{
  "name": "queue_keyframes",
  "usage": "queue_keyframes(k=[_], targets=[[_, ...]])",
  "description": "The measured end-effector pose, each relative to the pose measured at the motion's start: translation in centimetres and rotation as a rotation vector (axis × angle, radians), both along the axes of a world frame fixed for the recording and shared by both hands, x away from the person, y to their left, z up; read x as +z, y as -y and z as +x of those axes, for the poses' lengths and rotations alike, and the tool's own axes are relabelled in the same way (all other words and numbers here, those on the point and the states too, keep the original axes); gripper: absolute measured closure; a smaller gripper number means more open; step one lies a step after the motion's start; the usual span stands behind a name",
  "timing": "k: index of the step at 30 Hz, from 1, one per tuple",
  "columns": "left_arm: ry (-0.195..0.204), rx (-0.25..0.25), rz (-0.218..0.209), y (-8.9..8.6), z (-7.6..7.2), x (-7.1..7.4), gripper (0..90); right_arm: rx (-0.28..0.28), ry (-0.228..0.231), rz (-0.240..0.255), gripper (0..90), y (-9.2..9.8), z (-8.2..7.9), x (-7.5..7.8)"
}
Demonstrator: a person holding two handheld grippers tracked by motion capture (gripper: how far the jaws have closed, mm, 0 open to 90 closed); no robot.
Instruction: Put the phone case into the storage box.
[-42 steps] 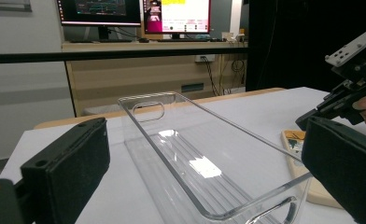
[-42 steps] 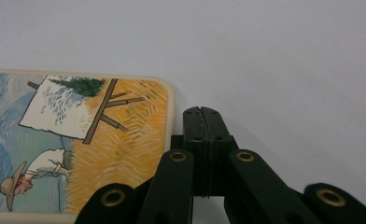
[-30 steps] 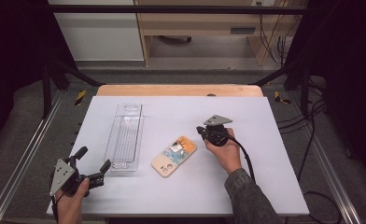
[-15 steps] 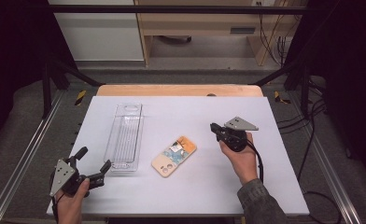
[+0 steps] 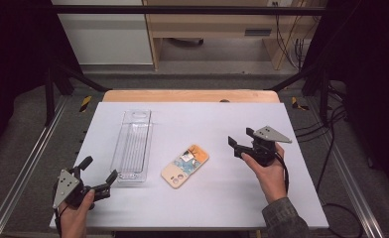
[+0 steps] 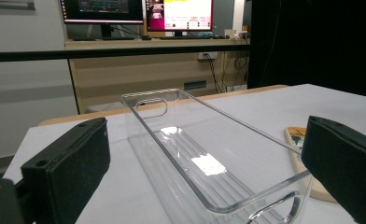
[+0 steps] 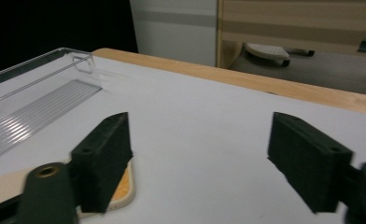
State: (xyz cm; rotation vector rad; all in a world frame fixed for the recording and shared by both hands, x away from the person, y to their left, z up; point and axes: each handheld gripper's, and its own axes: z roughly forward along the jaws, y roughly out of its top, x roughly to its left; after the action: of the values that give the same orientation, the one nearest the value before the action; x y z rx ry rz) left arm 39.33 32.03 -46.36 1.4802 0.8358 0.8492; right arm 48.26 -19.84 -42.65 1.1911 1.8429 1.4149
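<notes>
A tan phone case (image 5: 184, 167) with a small card on it is seen flat at table centre — at three o'clock of the clear plastic tray (image 5: 133, 146). The right gripper (image 5: 238, 144), at three o'clock of the case, has just been opening, nothing between its jaws; the left gripper (image 5: 99, 173) is held wide and empty. A white tabletop (image 5: 207, 119) is edged in wood — monitors (image 6: 139, 9) are seen beyond.

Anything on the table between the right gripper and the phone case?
Nothing visible. The right gripper, jaws just opened and empty, sits right of the phone case with bare table between them. The clear bin lies on the case's far side.
</notes>
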Motion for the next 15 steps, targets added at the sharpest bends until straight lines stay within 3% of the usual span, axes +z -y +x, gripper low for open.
queue_keyframes(k=[1,2,4,15], targets=[[0.0,0.0,0.0,0.0,0.0,0.0,1.1,0.0,0.0,0.0,17.7,0.0,0.0,0.0],[-0.001,0.001,-0.001,0.0,0.0,0.0,1.1,-0.023,0.009,0.008,10.5,0.3,-0.2,-0.1],[-0.001,0.003,-0.002,0.0,0.0,0.0,1.1,-0.041,0.021,0.008,5.5,0.7,-0.5,-0.2],[-0.002,0.007,-0.001,-0.1,0.0,0.0,1.1,-0.093,0.081,-0.002,6.1,2.7,-2.4,-1.2]])
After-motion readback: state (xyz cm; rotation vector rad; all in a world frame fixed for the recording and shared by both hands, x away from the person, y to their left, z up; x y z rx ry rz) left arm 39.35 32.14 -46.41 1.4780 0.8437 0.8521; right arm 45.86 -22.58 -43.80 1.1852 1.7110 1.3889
